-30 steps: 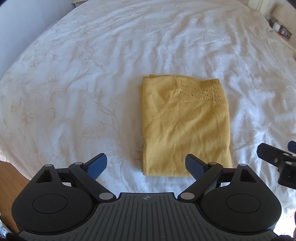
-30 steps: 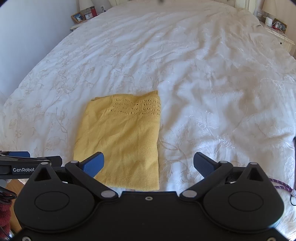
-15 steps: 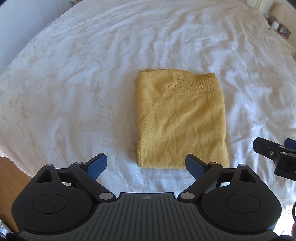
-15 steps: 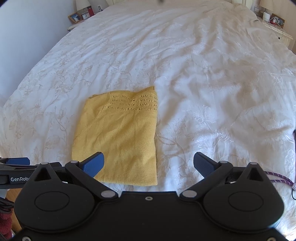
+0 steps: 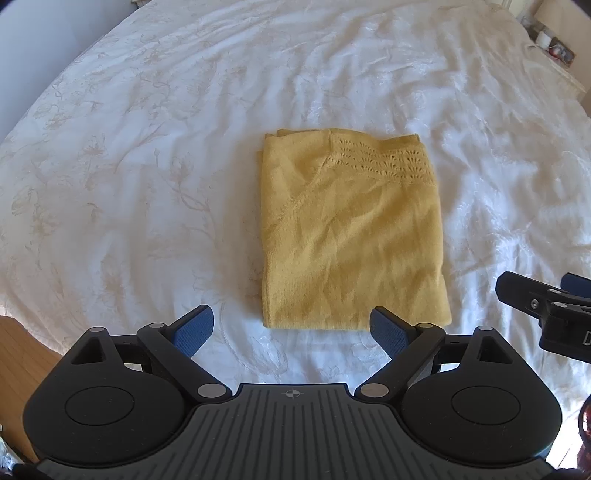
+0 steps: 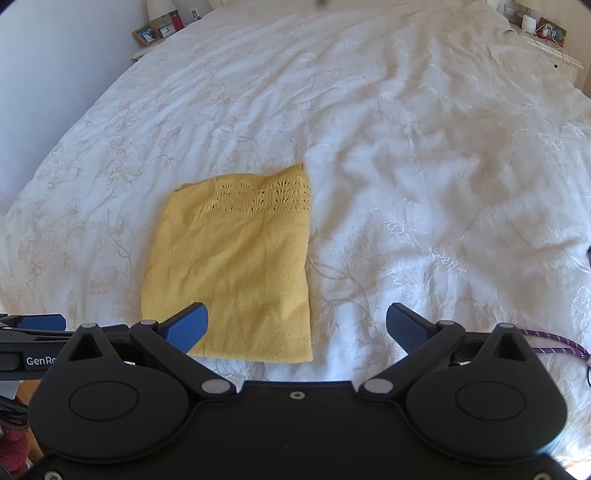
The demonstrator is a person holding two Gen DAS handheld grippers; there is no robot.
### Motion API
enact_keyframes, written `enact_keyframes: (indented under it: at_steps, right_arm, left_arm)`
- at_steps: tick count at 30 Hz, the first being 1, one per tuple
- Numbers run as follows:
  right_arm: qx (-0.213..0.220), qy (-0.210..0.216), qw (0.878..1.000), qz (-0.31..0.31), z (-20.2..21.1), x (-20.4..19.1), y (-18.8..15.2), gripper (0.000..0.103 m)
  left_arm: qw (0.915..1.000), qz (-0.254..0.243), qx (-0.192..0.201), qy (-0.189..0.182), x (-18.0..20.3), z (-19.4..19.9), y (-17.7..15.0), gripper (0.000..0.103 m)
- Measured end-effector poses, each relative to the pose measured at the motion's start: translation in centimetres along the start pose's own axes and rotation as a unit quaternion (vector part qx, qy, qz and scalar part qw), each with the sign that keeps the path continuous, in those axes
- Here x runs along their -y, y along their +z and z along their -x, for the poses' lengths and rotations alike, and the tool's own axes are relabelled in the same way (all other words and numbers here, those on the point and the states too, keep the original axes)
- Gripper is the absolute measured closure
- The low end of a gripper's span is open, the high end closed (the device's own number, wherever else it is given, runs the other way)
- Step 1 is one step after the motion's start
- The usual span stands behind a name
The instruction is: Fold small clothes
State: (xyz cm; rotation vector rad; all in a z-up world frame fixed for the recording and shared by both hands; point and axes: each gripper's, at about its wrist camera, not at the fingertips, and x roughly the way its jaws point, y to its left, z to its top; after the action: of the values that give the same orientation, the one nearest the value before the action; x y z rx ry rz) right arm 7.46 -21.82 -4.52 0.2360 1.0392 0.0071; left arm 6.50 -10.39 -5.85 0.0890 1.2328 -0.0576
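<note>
A yellow knit garment (image 5: 351, 229) lies folded into a neat rectangle on the white bedspread (image 5: 147, 166), its lace-patterned band at the far end. It also shows in the right wrist view (image 6: 236, 269). My left gripper (image 5: 291, 330) is open and empty, held above the bed just short of the garment's near edge. My right gripper (image 6: 297, 326) is open and empty, over the garment's near right corner. The right gripper's fingers (image 5: 532, 301) show at the right edge of the left wrist view.
The bed's near edge and wooden floor (image 5: 22, 343) lie at lower left. A bedside table with a photo frame and clock (image 6: 159, 31) stands far left. Another with small items (image 6: 546, 29) stands far right. A purple cord (image 6: 554, 341) hangs at the right.
Both grippers have pulled back and risen from the garment, which now sits farther off in both views. The garment has not moved, and both stay open.
</note>
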Motion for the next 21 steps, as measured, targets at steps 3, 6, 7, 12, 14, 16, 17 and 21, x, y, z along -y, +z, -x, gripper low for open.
enact_keyframes:
  at_steps: [3, 6, 7, 12, 14, 16, 17, 21]
  right_arm:
    - [-0.001, 0.002, 1.0, -0.001, -0.12, -0.14, -0.05, 0.001]
    - [-0.001, 0.003, 1.0, -0.002, -0.2, -0.31, -0.07, 0.001]
    - [-0.002, 0.003, 1.0, -0.002, -0.23, -0.37, -0.07, 0.001]
    - [-0.002, 0.002, 1.0, -0.002, -0.24, -0.48, -0.09, 0.001]
    - [-0.003, 0.002, 1.0, -0.001, -0.32, -0.64, -0.12, 0.001]
    - [-0.004, 0.002, 1.0, -0.002, -0.4, -0.7, -0.12, 0.001]
    - [-0.005, 0.002, 1.0, -0.002, -0.45, -0.71, -0.1, 0.001]
    - [-0.007, 0.002, 1.0, -0.004, -0.56, -0.65, -0.04, 0.001]
  left_arm:
    - [1.0, -0.001, -0.001, 0.001, -0.06, -0.09, 0.03, 0.011]
    - [1.0, 0.001, -0.004, 0.001, -0.15, -0.16, 0.01, 0.011]
    - [1.0, 0.001, -0.004, 0.001, -0.19, -0.2, 0.02, 0.011]
    - [1.0, 0.002, -0.005, 0.001, -0.2, -0.26, 0.05, 0.011]
    - [1.0, 0.003, -0.007, -0.001, -0.26, -0.35, 0.05, 0.011]
    - [1.0, 0.003, -0.008, 0.0, -0.29, -0.43, 0.03, 0.011]
    - [1.0, 0.003, -0.008, -0.001, -0.3, -0.45, 0.03, 0.011]
    - [0.9999, 0.005, -0.01, -0.001, -0.18, -0.54, 0.09, 0.011]
